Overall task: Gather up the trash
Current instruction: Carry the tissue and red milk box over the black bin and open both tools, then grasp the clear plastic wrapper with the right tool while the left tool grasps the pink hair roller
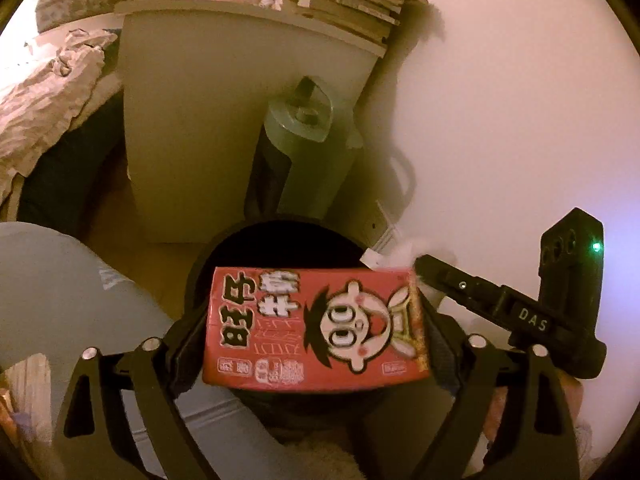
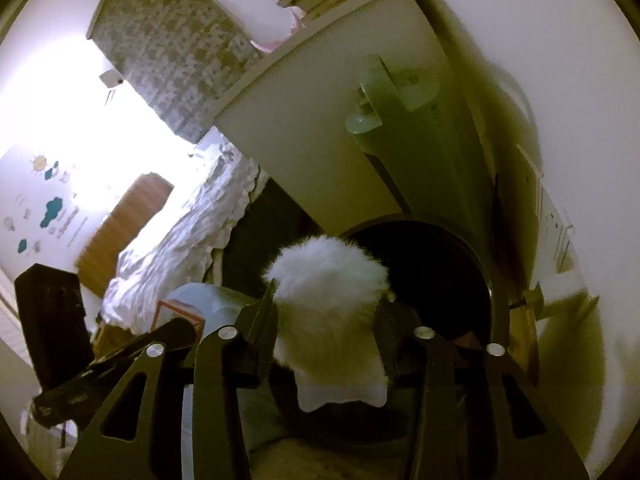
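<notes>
A red drink carton point(image 1: 316, 320) with a cartoon face lies crosswise between the fingers of my left gripper point(image 1: 316, 316), both pads against its ends. It hangs over the open black bin point(image 1: 280, 236). My right gripper point(image 2: 328, 300) is shut on a white fluffy wad point(image 2: 328, 280), held above the same bin's rim point(image 2: 480, 272). In the left wrist view the wad point(image 1: 408, 248) and the right gripper's black body point(image 1: 560, 312) show just right of the carton. The bin's inside is dark.
A white cabinet point(image 1: 220, 120) stands behind the bin, with a stack of books point(image 1: 352, 0) on top. A grey-green tower appliance point(image 1: 304, 152) leans between cabinet and wall. Crumpled bedding point(image 1: 44, 96) lies at left. A person's leg in light trousers point(image 1: 60, 288) is beside the bin.
</notes>
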Demonstrator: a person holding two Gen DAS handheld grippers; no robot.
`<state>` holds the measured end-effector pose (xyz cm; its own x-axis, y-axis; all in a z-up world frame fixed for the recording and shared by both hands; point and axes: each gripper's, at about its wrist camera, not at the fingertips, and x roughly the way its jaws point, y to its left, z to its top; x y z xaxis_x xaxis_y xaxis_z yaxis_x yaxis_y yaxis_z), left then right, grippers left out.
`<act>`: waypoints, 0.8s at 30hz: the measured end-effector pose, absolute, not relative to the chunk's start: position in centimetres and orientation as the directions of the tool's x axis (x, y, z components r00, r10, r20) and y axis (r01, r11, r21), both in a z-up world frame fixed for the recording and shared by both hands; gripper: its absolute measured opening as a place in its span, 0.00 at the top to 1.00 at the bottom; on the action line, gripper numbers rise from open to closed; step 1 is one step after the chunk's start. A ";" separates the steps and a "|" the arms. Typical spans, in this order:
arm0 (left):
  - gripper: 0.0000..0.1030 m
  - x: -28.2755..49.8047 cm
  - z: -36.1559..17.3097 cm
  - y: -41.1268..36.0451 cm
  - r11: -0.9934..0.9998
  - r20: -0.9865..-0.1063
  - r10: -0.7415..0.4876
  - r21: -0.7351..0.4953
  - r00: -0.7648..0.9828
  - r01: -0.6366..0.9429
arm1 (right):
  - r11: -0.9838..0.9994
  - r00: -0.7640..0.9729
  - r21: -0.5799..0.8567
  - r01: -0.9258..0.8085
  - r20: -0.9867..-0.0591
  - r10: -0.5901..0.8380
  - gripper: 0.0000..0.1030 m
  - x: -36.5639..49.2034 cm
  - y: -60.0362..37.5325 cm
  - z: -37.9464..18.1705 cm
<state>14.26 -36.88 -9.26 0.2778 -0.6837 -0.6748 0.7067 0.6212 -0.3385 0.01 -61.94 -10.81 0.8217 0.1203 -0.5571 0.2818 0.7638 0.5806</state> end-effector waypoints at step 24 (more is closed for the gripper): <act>0.05 12.1 -6.5 -21.3 0.771 -0.624 -0.616 -0.353 0.480 0.530 | 0.857 0.707 0.515 -0.001 -0.606 0.365 0.33 4.7 -51.7 -9.2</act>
